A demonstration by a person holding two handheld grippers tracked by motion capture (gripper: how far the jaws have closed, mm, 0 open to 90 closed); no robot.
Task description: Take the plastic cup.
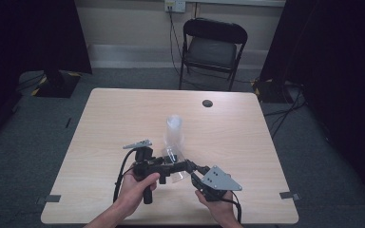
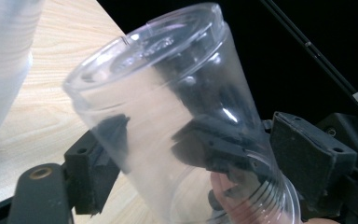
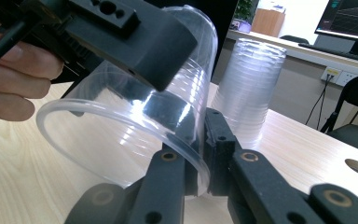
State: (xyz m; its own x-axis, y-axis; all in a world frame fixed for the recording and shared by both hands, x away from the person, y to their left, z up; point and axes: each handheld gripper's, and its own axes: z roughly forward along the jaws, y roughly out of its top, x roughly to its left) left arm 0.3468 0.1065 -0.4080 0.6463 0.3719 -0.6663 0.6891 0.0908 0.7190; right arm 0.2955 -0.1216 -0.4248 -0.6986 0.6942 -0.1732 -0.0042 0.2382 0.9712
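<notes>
A single clear plastic cup (image 1: 176, 176) lies on its side in the air just above the table's near edge, between both grippers. My right gripper (image 3: 200, 156) is shut on the cup's (image 3: 121, 135) rim, one jaw inside the wall and one outside. My left gripper (image 2: 200, 154) straddles the cup's (image 2: 168, 107) body near its base; its jaws stand wide, and the right pad (image 2: 307, 158) shows a narrow gap to the wall. In the high view the left gripper (image 1: 183, 166) points right and the right gripper (image 1: 193, 174) points left. A stack of upturned clear cups (image 1: 173, 130) stands mid-table.
The wooden table (image 1: 109, 114) has a dark round hole (image 1: 207, 103) near its far edge. A black folding chair (image 1: 212, 47) stands beyond it. Black curtains flank both sides. The cup stack (image 3: 247, 88) rises close behind the held cup.
</notes>
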